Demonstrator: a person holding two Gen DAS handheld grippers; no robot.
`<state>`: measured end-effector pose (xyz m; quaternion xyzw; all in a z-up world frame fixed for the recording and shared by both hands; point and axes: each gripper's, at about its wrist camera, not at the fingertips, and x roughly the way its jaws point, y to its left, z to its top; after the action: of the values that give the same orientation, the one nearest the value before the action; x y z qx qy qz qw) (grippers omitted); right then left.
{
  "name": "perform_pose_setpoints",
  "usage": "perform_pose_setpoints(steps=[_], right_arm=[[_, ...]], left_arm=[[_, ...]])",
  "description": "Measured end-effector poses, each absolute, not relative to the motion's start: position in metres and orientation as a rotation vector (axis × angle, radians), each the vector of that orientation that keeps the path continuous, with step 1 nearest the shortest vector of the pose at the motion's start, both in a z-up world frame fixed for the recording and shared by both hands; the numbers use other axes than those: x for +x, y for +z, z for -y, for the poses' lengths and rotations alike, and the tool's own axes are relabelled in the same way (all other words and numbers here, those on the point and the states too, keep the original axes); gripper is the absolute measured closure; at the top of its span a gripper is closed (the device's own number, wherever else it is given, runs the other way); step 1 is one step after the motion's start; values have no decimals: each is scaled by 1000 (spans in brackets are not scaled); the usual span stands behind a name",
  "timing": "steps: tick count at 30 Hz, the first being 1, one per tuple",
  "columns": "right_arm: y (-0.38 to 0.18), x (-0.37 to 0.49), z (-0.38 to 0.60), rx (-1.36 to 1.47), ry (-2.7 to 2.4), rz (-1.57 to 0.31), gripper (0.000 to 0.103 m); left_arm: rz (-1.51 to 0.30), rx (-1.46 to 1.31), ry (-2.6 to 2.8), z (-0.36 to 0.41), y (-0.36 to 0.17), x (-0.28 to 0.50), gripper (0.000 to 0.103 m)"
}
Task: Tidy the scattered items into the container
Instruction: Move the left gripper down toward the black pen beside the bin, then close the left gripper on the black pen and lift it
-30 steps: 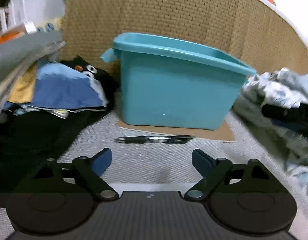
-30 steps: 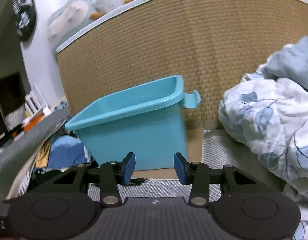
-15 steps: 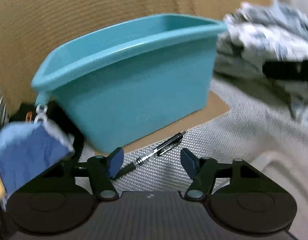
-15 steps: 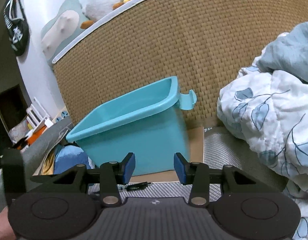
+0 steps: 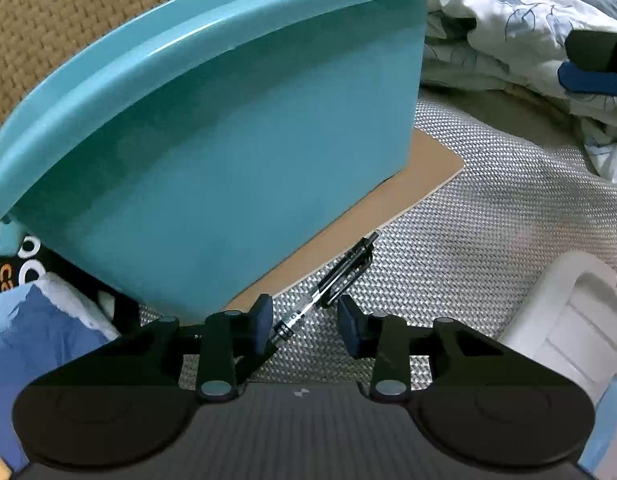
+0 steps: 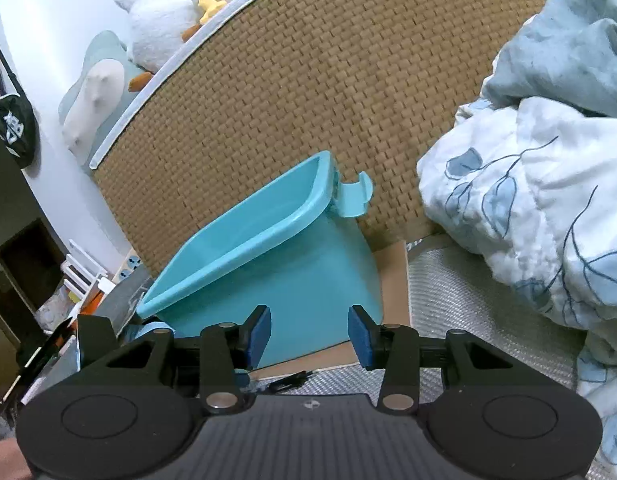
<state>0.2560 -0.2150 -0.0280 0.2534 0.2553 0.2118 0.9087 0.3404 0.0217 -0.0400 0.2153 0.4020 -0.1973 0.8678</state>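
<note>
Left gripper [image 5: 304, 322]: released, jaws spread, low over the woven grey mat [image 5: 468, 248] of the bed, with one end of the pen passing between the blue pads [image 5: 262, 320] but untouched on either side. Pen [image 5: 328, 286]: slim black-and-clear ballpoint with a clip, lying at a slant, its far end by the edge of the tan board [image 5: 408, 196] under the container. Handling, as judged: very light, stiff, smooth-barrelled and prone to roll or pivot; best taken across the barrel near its middle, pads square to its length, since a pinch at the end would let it swing. Teal plastic bin [image 5: 236, 132]: the container, standing on the board just behind the pen, rigid, open-topped, backed by the woven rattan headboard [image 5: 68, 12]. Right gripper [image 6: 309, 334]: also unclenched and empty, held higher and further back. Left-wrist view alone shows: the pen against the pads, blue cloth [image 5: 36, 328] at lower left, a white plastic object [image 5: 568, 312] at lower right, and the other gripper's blue pad against the floral quilt [image 5: 508, 28]. Right-wrist view alone shows: the bin's inside from above, as far as visible empty, its hooked handle [image 6: 354, 198], plush toys [image 6: 160, 16] on the headboard ledge; the pen appears there only as a dark sliver.
</note>
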Motion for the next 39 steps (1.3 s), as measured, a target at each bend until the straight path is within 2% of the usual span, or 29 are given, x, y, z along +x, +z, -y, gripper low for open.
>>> perform_pose_setpoints(steps=[2,4,8,13,20,24,26,31,39], right_arm=[[-28,256,217,545,442,-523,56],[-29,257,219,568,448,-529,56],[-28,258,220,562,443,-529,56],[-28,259,220,556,444,-530,56],[-26,257,223,565,442,-523,56],[-28,256,225,573,441,-532,54],[-29,256,226,581,442,-537,54],[-30,259,223,577,449,-549,54],[-32,260,221,582,463,-562,54]], left_arm=[[-850,430,-431,-24,-40,344,63],[-868,409,-445,-27,-40,348,72],[-883,410,-447,-23,-40,350,72],[-838,423,-465,-21,-33,336,102],[-818,450,-479,-19,-16,323,102],[-857,481,-485,-17,-17,329,93],[-875,514,-489,-12,-21,333,92],[-903,553,-479,-8,-31,340,77],[-924,534,-466,-4,-42,351,83]])
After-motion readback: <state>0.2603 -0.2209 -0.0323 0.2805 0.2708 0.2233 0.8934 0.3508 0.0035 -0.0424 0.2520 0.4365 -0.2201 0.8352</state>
